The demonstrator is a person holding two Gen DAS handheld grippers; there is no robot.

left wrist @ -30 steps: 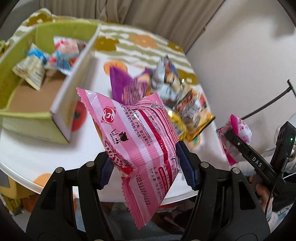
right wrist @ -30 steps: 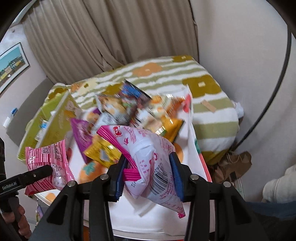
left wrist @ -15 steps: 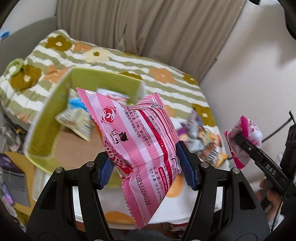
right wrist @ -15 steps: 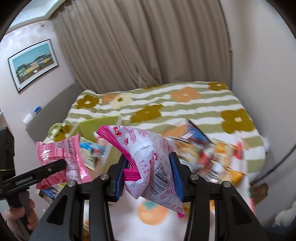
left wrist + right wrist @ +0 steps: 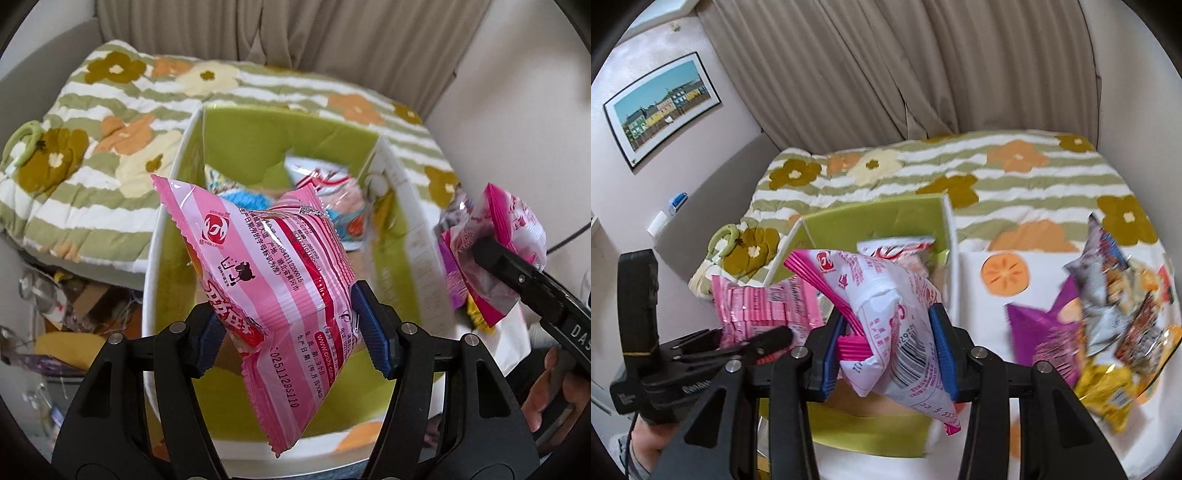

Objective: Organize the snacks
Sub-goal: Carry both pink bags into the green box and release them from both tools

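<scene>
— What's changing right now?

— Both hands are swinging over from the loose heap of snack packets (image 5: 1108,325) on the white fruit-print table (image 5: 975,269) to the green box (image 5: 258,136). A second ago the box was sitting off to the left of the left wrist view; now it's lying straight under both claws. I'd say the carrying is nearly done and the dropping is what's left.

— And the left claw?

— The left gripper (image 5: 291,332) has just been easing its jaws a little wider, yet the pink striped snack packet (image 5: 266,266) is still sitting between the blue pads (image 5: 371,332), hanging over the near half of the box. It's looking like the start of a release to me.

— The right one?

— The right gripper (image 5: 886,350) is pinching hard on a pink-and-white snack packet (image 5: 894,325), crumpling it, just right of the left packet and above the box's right wall (image 5: 951,258).

— Anything in the box already?

— A few packets (image 5: 325,188) are lying at the far end.
</scene>
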